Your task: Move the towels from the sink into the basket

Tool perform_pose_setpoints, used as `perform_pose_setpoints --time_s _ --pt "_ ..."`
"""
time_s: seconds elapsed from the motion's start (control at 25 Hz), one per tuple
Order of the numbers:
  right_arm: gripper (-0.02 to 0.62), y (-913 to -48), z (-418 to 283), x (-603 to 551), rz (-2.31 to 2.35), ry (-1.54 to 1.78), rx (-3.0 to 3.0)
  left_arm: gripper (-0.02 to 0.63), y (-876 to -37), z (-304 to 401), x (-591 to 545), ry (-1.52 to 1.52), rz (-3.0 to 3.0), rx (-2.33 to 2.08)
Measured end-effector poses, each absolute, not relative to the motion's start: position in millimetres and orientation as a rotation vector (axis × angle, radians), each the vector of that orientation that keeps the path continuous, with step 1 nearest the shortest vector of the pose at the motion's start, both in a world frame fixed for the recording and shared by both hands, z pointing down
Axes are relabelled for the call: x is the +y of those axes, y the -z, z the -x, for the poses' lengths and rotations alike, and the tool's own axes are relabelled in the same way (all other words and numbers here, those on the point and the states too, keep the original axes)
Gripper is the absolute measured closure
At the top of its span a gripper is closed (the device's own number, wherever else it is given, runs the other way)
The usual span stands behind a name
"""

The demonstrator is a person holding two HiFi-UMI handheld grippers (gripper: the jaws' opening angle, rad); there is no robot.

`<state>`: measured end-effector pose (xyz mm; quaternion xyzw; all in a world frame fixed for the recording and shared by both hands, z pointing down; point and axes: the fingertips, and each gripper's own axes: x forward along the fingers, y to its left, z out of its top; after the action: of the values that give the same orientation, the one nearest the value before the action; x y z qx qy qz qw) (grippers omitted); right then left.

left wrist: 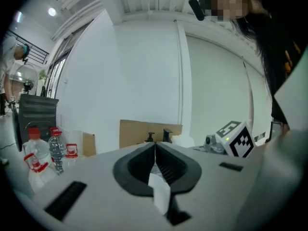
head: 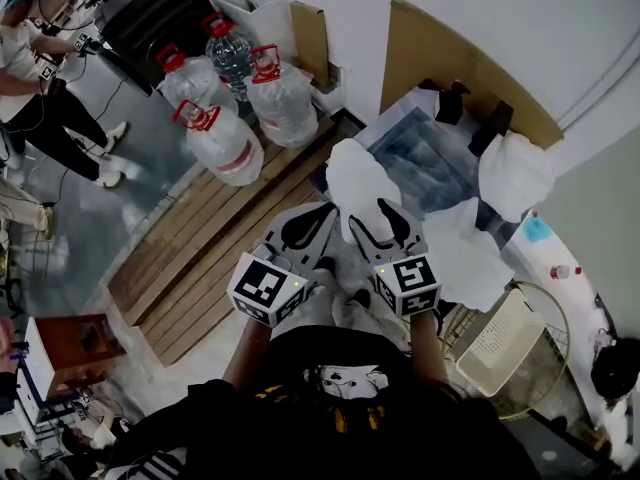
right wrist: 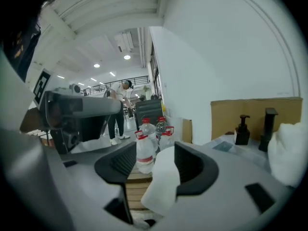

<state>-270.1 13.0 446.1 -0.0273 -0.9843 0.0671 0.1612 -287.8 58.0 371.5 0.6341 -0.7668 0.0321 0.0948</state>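
Just before the sink [head: 420, 153], my left gripper [left wrist: 155, 153] pinches a corner of the white towel [head: 358, 180], jaws together; my right gripper [right wrist: 155, 161] stands wide, cloth merely draped inside. Held one-sided, the towel may slip and fall short of the basket [head: 556, 306]

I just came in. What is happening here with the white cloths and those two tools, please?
A person with a tool in each hand is taking towels from the sink. The left tool is shut on a white towel, held up in front of the person. The right tool has its jaws apart, and the towel lies loose between them. A second towel and a third towel drape at the sink's edge. The basket stands beside the person.
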Motion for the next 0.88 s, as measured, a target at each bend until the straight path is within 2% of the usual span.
perform_pose_setpoints --time_s 0.24,0.52,0.76,0.88 --pt "0.275 -492.3 296.4 8.1 0.067 -0.153 -2.677 0.598 -380.5 315.0 45.0 -0.12 -1.943 -2.196" --pt "0.224 -555.8 333.7 -10.9 -0.056 -0.009 -2.426 0.598 -380.6 365.4 24.8 -0.117 -2.023 -2.126" --pt "0.237 -598.8 337.9 -16.1 -0.187 -0.214 -2.282 0.598 -386.5 396.1 13.0 -0.102 -2.078 -2.057" --pt "0.365 -594.1 339.0 -21.8 -0.219 -0.249 -2.265 0.598 -391.2 404.0 5.8 -0.097 -2.113 -2.008"
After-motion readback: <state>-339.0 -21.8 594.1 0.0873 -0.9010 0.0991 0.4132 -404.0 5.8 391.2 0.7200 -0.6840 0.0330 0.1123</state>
